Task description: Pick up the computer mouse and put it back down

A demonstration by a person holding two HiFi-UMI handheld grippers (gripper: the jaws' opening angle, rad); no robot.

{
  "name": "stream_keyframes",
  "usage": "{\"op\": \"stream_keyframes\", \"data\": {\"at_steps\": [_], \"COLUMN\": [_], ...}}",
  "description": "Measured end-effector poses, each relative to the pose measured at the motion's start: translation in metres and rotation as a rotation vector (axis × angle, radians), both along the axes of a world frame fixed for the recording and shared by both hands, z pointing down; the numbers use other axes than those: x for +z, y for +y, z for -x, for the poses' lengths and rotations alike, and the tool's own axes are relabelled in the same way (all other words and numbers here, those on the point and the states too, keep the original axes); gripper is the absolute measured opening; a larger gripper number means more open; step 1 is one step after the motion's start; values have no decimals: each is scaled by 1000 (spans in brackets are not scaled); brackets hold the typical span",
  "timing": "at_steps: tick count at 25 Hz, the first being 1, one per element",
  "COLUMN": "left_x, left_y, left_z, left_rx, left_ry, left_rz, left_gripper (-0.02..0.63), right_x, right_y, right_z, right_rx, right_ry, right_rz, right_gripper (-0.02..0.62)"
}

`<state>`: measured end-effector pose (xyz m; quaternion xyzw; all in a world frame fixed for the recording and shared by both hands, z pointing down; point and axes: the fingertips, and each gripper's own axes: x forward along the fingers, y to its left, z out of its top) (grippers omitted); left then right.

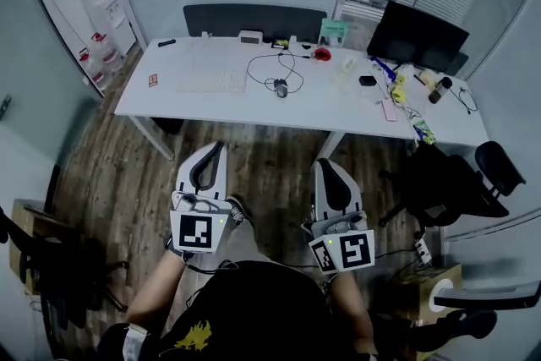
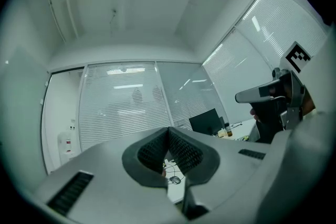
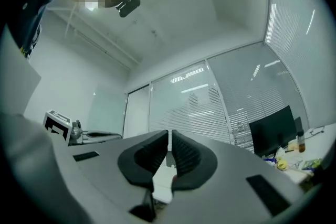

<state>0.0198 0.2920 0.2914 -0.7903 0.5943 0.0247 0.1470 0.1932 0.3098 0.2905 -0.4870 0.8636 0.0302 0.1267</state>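
Head view: left gripper (image 1: 221, 148) and right gripper (image 1: 325, 166) pressed together, empty, far from the mouse (image 1: 281, 87).

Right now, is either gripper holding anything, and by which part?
Nothing is held. The left gripper and right gripper both have their jaws shut together with nothing between them. The computer mouse lies on the white desk, away from both.

Nothing readable — no text, brand or number legible.

Mouse (image 1: 281, 87) too small for detail. Clutter (image 1: 397, 89) by monitor (image 1: 416, 35) too small to ID. Left gripper (image 2: 169, 131) hides most of desk (image 2: 176, 191).
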Motion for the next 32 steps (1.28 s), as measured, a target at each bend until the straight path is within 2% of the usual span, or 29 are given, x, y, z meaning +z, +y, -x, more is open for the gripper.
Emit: {"op": "stream_keyframes", "data": {"at_steps": [4,10,11,13,15,18,22,32], "left_x": [5,3,5,8,11,15,23,27], "left_y": [1,-8,-9,-11,-15,-27,-53,-148], "left_z": [-4,8,11,17,19,21,26,75], "left_rx": [-6,-34,-37,-39,-35,-38,-47,-79], "left_ry": [3,15,17,17,32,49,37,74], "left_rz": [-16,-18,-9,9,20,36,45,57], "left_gripper": [14,51,79,204,300,402,447,449], "right_x": [10,10,11,13,17,25,34,35], "right_y": [1,-14,-15,-18,-24,-37,-64,-167], "right_z": [-7,-2,1,8,14,17,19,47], "right_rx": [10,-13,-23,-39,-44,-40,-31,1], "right_ry": [8,-1,-1,7,27,57,71,108], "right_rz": [19,28,30,37,45,66,82,116], "right_gripper": [124,223,272,379,488,579,595,595]}}
